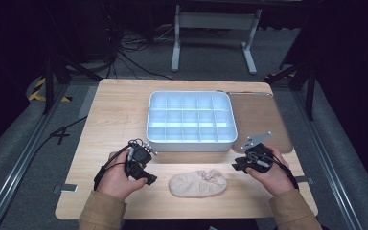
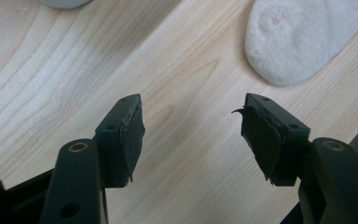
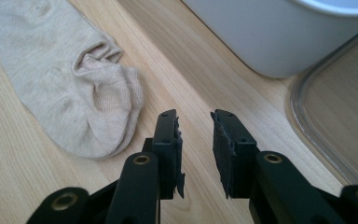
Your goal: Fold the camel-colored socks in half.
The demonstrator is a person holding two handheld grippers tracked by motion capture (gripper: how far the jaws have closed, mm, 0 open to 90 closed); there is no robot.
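So: beige sock (image 1: pixel 198 183) flat on the desk (image 1: pixel 120 115), both tongs empty.
Left tongs (image 2: pixel 192 133) sit just left of the sock, jaws wide apart, nothing between. Right tongs (image 3: pixel 195 149) sit just right of the sock, jaws a narrow gap apart, gripping nothing. White divided tray (image 1: pixel 190 140) lies behind the sock.
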